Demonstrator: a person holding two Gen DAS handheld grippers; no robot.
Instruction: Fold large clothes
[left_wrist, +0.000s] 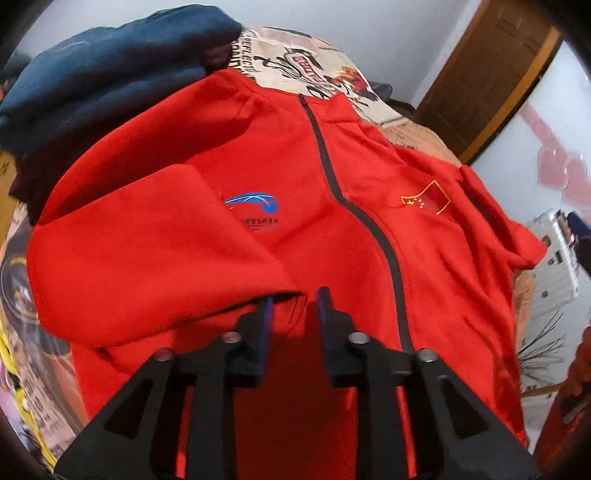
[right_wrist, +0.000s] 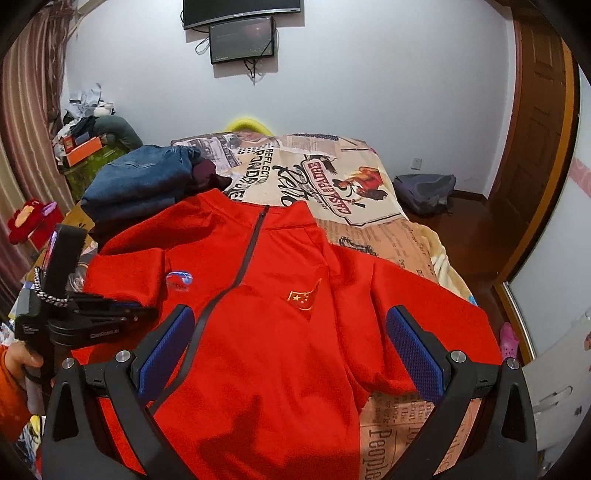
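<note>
Red jacket (right_wrist: 266, 332) flat, L sleeve (left_wrist: 147, 258) folded

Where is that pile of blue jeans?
The blue jeans sit folded on the bed, at the red jacket's far-left shoulder in both views.

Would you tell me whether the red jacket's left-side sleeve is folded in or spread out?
Folded in: the sleeve lies across the red jacket chest, its cuff beside the left hand-held gripper.

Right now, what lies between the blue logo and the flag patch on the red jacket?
The dark zipper runs between the blue logo and the flag patch on the red jacket; both wrist views show it, with only red fabric otherwise.
</note>
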